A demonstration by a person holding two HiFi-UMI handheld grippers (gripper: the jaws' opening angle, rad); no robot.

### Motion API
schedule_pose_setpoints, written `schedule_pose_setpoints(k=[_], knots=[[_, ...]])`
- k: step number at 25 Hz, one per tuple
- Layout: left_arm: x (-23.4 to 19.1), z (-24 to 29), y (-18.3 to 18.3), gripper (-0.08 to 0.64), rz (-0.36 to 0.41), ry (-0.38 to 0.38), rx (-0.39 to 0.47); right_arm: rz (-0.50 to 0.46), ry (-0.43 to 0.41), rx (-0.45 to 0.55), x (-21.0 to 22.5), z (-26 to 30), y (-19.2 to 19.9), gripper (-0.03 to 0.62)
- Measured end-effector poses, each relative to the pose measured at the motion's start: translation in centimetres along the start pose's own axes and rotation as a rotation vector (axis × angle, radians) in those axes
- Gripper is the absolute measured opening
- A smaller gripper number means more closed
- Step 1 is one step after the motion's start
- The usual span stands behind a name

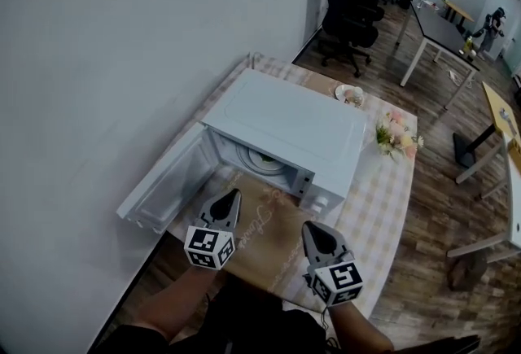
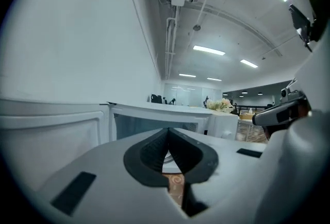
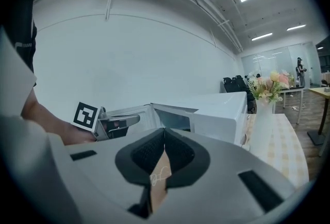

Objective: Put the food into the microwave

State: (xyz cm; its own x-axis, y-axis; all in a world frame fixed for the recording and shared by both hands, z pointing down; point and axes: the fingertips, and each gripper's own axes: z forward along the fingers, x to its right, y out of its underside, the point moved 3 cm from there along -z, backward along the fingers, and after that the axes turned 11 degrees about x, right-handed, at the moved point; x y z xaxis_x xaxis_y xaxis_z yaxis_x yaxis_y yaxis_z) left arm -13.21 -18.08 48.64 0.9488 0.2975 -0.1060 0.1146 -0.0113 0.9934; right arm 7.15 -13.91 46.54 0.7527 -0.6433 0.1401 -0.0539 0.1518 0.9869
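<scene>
**Inspector A:** Grippers, report build.

**Inspector B:** Left gripper (image 1: 235,193) and right gripper (image 1: 308,225) have matching grey tapered shells. Each carries a white cube (image 1: 210,247) printed with black square markers. The pads (image 2: 149,152) are black and ribbed. Black rectangular insets (image 2: 73,192) are set into the pale housing.

**Inspector A:** Clothing?

**Inspector B:** Dark top (image 1: 244,320), forearms uncovered. A black sleeve (image 3: 21,32) shows in the right gripper view.

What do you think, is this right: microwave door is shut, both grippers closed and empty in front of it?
Wrong on the door. The head view shows the microwave with its door open, swung out to the left. The rest holds: left gripper and right gripper are closed and empty in front of it.
</scene>
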Motion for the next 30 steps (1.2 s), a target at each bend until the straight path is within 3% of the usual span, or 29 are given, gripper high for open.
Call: schedule_pose_setpoints(k=[10,17,27,30], knots=[[2.8,-6.6,-3.2,0.009,0.006,-0.114,0.034,0.022,-0.114,0.044,-0.3,-2.0,-0.9,0.009],[3.3,-11.1,-5.2,0.009,0.077,-0.138,0.029,0.064,-0.149,0.05,-1.4,-2.2,-1.5,0.009],[2.0,-15.0,-7.8,0.009,0.087,-0.124,0.034,0.012,-0.121,0.098,-6.0,-0.4,-4.6,0.009],[1.3,-15.8,-8.0,0.009,0.009,-0.087,0.055,-0.051,-0.1,0.116,-7.3,-0.5,-5.2,0.008]])
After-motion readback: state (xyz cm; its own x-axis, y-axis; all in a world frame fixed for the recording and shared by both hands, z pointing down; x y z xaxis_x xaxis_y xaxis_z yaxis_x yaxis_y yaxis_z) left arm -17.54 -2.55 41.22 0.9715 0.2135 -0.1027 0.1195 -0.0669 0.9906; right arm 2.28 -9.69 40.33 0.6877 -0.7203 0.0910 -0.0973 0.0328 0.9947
